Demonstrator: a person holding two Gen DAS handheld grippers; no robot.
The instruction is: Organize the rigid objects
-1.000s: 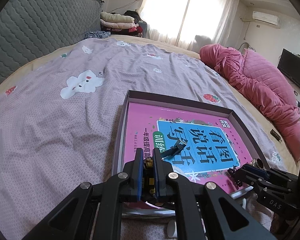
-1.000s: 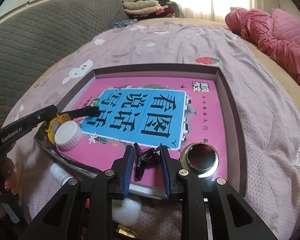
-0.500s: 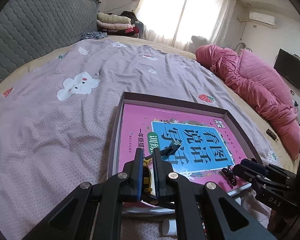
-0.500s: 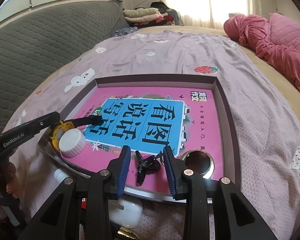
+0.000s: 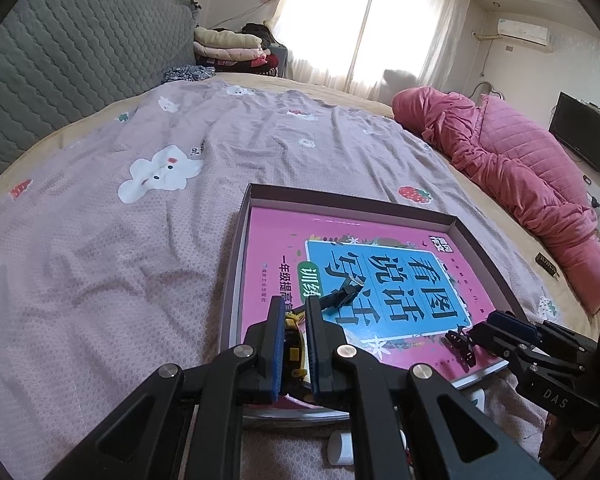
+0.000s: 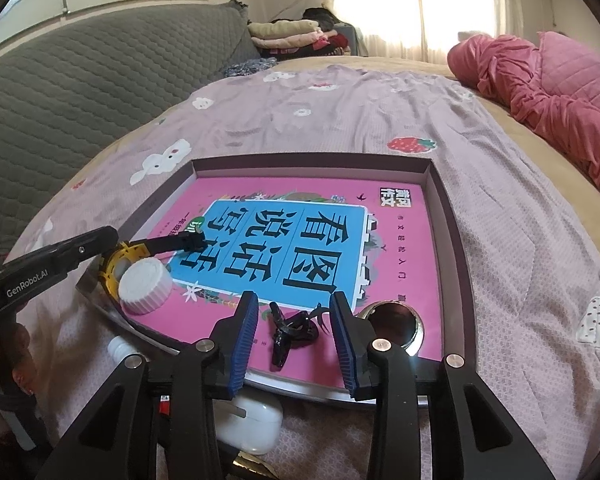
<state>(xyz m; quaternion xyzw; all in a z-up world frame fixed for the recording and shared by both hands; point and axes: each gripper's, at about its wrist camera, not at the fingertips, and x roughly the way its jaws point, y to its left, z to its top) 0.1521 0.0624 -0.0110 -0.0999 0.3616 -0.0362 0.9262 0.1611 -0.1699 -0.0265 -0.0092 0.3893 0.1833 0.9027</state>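
Observation:
A shallow brown box [image 6: 448, 208] on the bed holds a pink book [image 6: 396, 240]. My left gripper [image 5: 294, 322] is shut on a yellow tape measure [image 5: 293, 336] with a black strap [image 5: 342, 294], low at the box's near left corner; it also shows in the right wrist view [image 6: 116, 264]. My right gripper [image 6: 294, 322] is open around a black hair claw clip [image 6: 294, 330] that lies on the book. A white ribbed cap [image 6: 146, 286] and a shiny metal ring [image 6: 392, 320] also lie on the book.
A white earbud case [image 6: 252, 424] and a small white bottle [image 6: 118, 348] lie on the sheet in front of the box. A pink quilt [image 5: 520, 168] is heaped at the right. A grey padded headboard [image 5: 60, 64] runs along the left.
My right gripper has opened wider and let go of the black clip, which now rests on the book. My left gripper still holds the tape measure and has drawn back slightly.

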